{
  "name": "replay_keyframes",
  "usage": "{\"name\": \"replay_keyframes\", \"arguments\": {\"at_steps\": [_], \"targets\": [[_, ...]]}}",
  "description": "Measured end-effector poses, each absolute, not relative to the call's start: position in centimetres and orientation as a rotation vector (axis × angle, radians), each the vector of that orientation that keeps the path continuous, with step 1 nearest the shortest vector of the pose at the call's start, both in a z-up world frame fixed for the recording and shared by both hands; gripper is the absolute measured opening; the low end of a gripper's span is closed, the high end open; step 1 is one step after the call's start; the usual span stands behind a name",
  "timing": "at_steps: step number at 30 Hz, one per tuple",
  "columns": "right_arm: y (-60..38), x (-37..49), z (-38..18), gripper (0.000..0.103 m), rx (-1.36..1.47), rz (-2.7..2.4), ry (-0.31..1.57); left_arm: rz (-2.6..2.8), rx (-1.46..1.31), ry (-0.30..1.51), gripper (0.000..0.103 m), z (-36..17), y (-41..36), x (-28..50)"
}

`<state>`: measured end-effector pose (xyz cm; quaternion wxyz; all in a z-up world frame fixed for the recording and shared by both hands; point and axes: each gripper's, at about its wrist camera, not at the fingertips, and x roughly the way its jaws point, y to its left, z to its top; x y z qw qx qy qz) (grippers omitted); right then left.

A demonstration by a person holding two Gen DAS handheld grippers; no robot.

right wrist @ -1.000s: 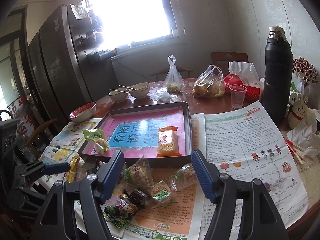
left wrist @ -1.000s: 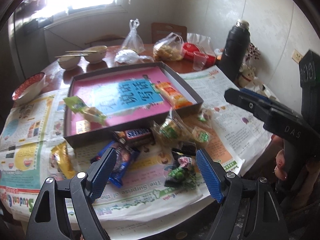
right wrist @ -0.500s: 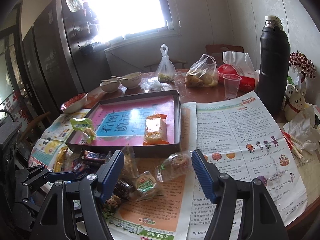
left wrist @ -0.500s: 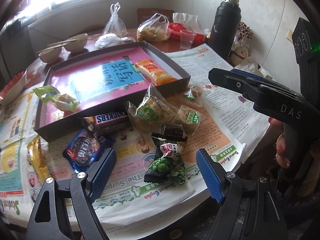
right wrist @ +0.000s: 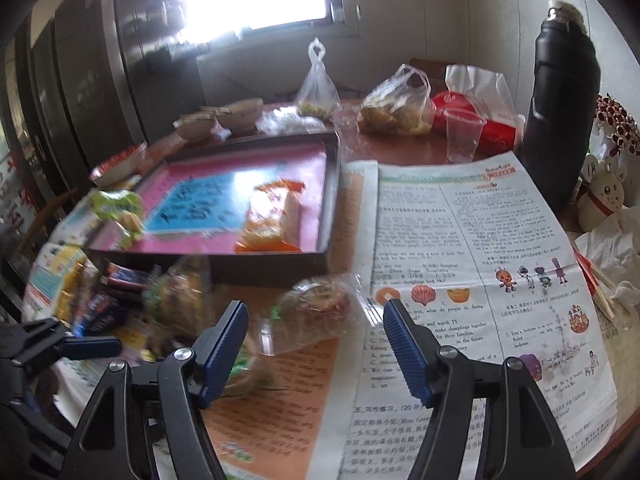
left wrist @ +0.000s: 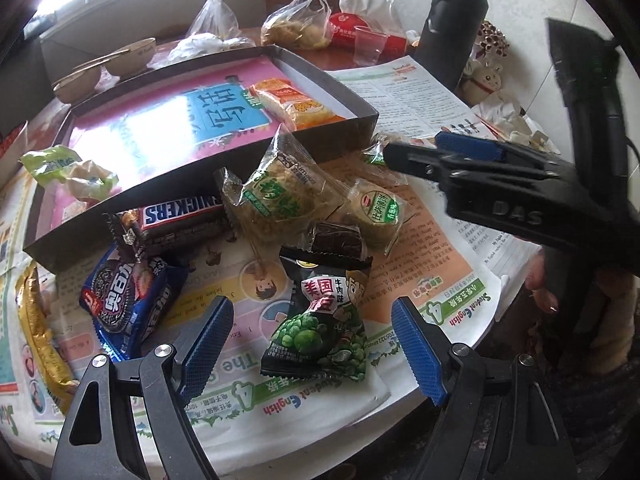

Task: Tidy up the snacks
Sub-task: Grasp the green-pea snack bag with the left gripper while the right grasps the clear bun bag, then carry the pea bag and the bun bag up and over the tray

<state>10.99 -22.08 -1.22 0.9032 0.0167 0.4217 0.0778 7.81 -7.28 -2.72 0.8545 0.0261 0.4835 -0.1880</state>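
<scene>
The left claw stands apart and empty, with the green pea packet lying on the newspaper-covered surface between its pads, not touched. The right claw is also apart, holding nothing, a clear-wrapped pastry just ahead of it and the shallow box beyond.

Open right tool, clear-wrapped snack, box

Black left gripper, ribbed blue pads, silver screws, right gripper alike
</scene>
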Motion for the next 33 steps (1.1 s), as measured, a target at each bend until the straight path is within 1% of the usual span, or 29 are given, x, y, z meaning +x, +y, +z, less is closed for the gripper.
{"name": "replay_keyframes", "arguments": {"at_steps": [1, 3, 5, 6, 8, 10, 12, 13, 15, 16, 18, 19, 20, 25, 33], "targets": [[-22.2, 11.3, -1.6, 0.069, 0.032, 0.157, 0.881, -0.397, 0.055, 1.016, 0.082, -2.7, -7.3, 7.8], [-22.3, 11.8, -2.1, 0.069, 0.025, 0.152, 0.89, -0.401, 0.054, 1.017, 0.077, -2.8, -7.4, 8.0], [-22.4, 12.1, -2.3, 0.07, 0.024, 0.157, 0.893, -0.408, 0.053, 1.019, 0.075, -2.9, -7.4, 8.1], [-22.5, 12.3, -2.4, 0.07, 0.024, 0.159, 0.895, -0.412, 0.052, 1.021, 0.069, -3.0, -7.5, 8.2], [-22.3, 12.6, -2.7, 0.07, 0.024, 0.169, 0.903, -0.418, 0.054, 1.027, 0.062, -3.2, -7.6, 8.3], [-22.2, 12.8, -3.0, 0.07, 0.03, 0.181, 0.918, -0.421, 0.056, 1.025, 0.058, -3.2, -7.7, 8.3], [-22.1, 12.8, -3.4, 0.07, 0.038, 0.18, 0.93, -0.421, 0.057, 1.022, 0.049, -3.1, -7.7, 8.3], [-22.1, 13.0, -3.6, 0.07, 0.034, 0.174, 0.935, -0.425, 0.055, 1.02, 0.047, -3.1, -7.7, 8.3], [-22.1, 12.8, -3.8, 0.07, 0.04, 0.168, 0.928, -0.435, 0.044, 1.02, 0.04, -3.1, -7.6, 8.3], [-22.2, 12.8, -3.8, 0.069, 0.051, 0.172, 0.925, -0.435, 0.045, 1.02, 0.04, -3.1, -7.6, 8.3], [-22.4, 12.9, -3.7, 0.054, 0.072, 0.184, 0.92, -0.438, 0.041, 1.018, 0.04, -3.1, -7.5, 8.3], [-22.4, 12.8, -3.7, 0.053, 0.073, 0.176, 0.915, -0.439, 0.039, 1.018, 0.039, -3.1, -7.4, 8.3], [-22.4, 12.8, -3.6, 0.049, 0.074, 0.178, 0.909, -0.441, 0.033, 1.018, 0.039, -3.1, -7.3, 8.3], [-23.2, 12.2, -3.0, 0.048, 0.124, 0.188, 0.877, -0.452, 0.001, 1.025, 0.037, -3.1, -7.0, 8.4], [-22.5, 10.6, -0.2, 0.048, 0.115, 0.224, 0.812, -0.451, -0.019, 1.0, 0.036, -1.9, -6.2, 7.8]]}}
